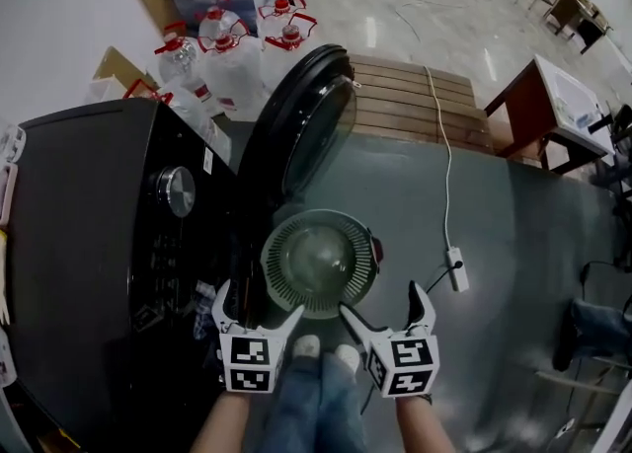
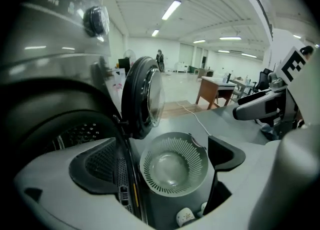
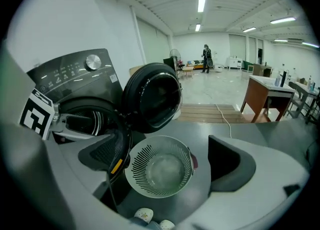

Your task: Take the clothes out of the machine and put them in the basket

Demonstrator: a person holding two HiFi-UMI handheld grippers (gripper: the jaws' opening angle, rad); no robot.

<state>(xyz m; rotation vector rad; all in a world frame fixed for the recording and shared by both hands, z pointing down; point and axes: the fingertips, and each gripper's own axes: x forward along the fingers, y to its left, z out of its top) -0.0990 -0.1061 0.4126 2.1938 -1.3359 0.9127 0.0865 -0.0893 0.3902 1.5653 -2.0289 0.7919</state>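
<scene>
A round slotted basket (image 1: 273,265) is seen set on the grey floor (image 1: 513,234) just beside the open-doored black machine (image 1: 89,244), a white power strip (image 1: 456,270) laid nearby, a wooden pallet (image 1: 415,106) and water jugs (image 1: 232,56) ranged beyond.

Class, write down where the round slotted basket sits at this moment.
Head view, centre: the basket stands on the grey floor, right of the black washing machine, at the foot of its swung-open door and just ahead of the person's shoes.
</scene>
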